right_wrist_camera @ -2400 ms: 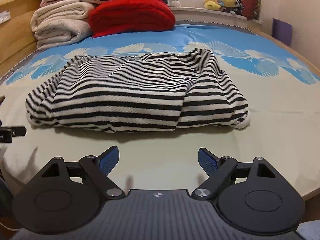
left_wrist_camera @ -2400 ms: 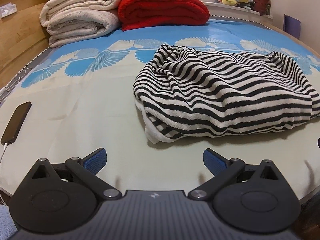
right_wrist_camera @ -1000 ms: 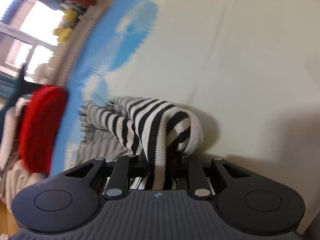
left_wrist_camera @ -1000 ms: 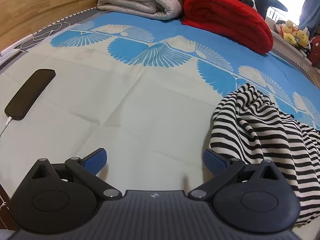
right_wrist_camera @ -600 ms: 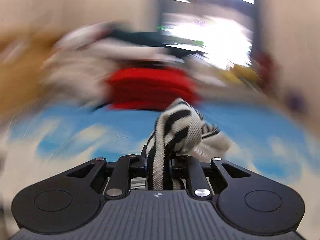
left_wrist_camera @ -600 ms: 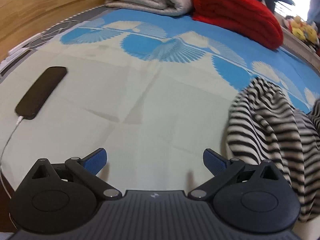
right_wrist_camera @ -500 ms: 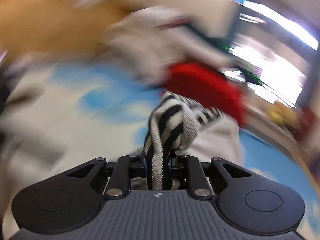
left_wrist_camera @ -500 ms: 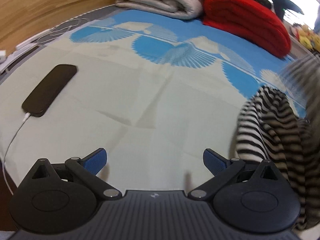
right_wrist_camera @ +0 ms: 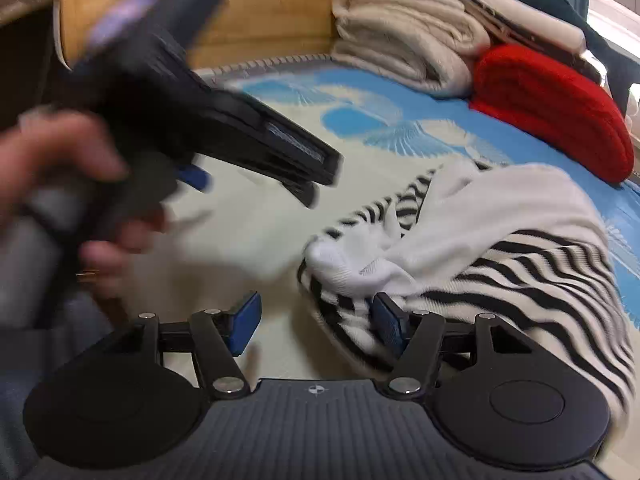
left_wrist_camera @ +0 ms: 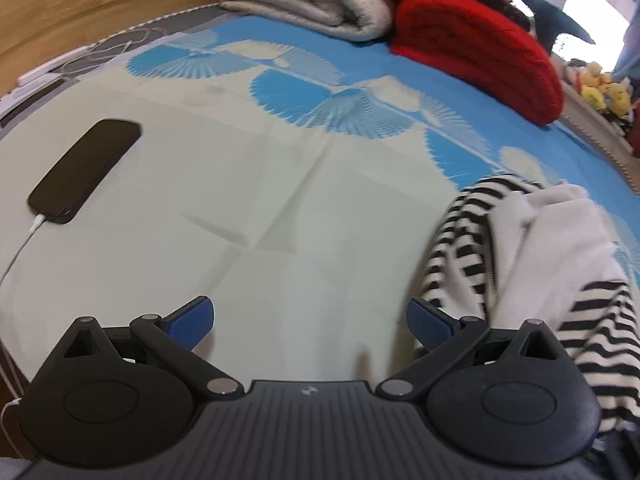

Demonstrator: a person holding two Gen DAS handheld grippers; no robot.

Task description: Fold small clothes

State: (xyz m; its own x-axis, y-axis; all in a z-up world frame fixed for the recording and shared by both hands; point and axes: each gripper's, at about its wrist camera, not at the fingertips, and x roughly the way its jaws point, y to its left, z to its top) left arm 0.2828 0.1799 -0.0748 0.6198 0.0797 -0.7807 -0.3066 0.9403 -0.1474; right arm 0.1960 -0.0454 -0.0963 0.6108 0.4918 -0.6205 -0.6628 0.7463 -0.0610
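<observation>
The right gripper has its fingers opening, nothing pinched; the striped garment lies heaped at their three o'clock, touching the right finger. The left gripper fingers are spread over the bed, phone at ten o'clock.

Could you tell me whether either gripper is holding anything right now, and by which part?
Nothing is held: the right gripper is opening beside the black-and-white striped knit garment, and the left gripper is open over bare sheet.
</observation>
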